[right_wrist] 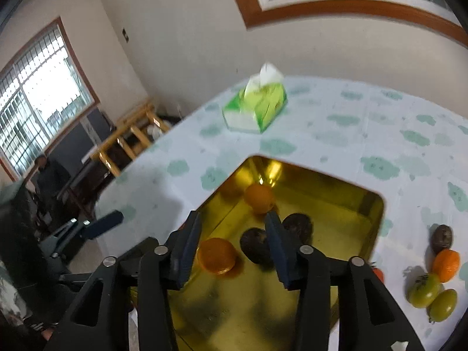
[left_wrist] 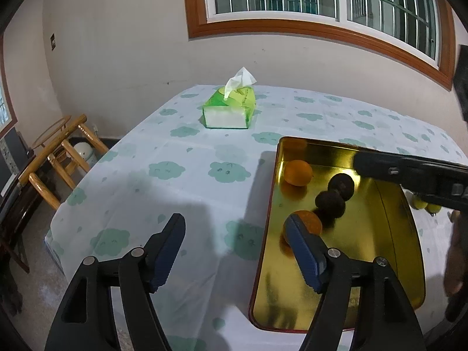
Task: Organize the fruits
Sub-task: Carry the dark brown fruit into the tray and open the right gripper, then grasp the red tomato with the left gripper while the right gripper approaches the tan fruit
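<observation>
While both claws hang spread and empty above the cloth-covered surface point(left_wrist: 181, 175), the left claw point(left_wrist: 235, 228) and right claw point(right_wrist: 232, 222) frame a gold tray point(right_wrist: 345, 204) holding two oranges point(right_wrist: 217, 255) and two dark fruits point(right_wrist: 298, 226); more fruits point(right_wrist: 424, 289) lie beside the tray.

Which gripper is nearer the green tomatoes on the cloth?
Right. The right gripper hangs open over the gold tray, and the green tomatoes lie just beyond the tray's right side. The left gripper sits at the tray's opposite, left edge.
</observation>
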`<state>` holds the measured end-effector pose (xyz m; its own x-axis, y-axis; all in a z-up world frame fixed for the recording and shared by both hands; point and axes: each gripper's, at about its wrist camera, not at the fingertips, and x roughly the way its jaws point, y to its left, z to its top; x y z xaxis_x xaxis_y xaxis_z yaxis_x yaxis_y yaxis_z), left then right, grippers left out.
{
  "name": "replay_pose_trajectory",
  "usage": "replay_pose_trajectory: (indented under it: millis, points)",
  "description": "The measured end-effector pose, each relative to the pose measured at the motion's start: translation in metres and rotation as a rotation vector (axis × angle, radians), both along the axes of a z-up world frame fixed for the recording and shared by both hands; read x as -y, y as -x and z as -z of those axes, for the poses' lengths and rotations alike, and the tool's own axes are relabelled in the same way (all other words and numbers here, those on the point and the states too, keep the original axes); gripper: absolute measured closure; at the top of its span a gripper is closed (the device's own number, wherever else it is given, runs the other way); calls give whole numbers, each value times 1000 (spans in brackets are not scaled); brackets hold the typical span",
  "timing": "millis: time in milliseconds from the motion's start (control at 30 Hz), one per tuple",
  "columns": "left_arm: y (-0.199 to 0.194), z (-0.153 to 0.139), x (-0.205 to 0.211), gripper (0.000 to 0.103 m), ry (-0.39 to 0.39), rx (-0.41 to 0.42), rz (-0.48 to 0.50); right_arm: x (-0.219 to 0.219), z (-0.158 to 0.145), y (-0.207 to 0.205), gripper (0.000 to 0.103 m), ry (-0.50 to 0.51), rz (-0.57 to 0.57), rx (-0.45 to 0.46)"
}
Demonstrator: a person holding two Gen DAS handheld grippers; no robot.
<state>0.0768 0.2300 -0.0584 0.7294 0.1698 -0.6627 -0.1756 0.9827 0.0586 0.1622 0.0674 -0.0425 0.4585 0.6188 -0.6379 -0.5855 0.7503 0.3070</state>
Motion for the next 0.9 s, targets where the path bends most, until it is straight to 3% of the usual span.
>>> replay_pose_trajectory:
  millis: [133, 267, 433, 567, 633, 800, 900]
  points:
    - [4, -5, 7, 31, -6, 13, 43, 38, -5, 20, 59, -14, 49, 42]
    - [11, -16, 30, 31, -25, 37, 173, 112, 4, 50, 59, 83, 183, 128]
    - [11, -34, 84, 31, -100, 48, 399, 216, 33, 64, 59, 298, 403, 122]
    - [-12, -47, 130, 31, -58, -26, 678, 287, 49, 67, 59, 298, 545, 55]
    - [-23, -48, 154, 31, -108, -58, 806, 308, 54, 66, 59, 268, 584, 29]
    - [-64, -36, 228, 31, -368, -219, 1138, 325, 61, 62, 59, 195, 594, 19]
    - [-84, -20, 254, 45, -484, -347, 1265, 324, 63, 60, 59, 175, 573, 20]
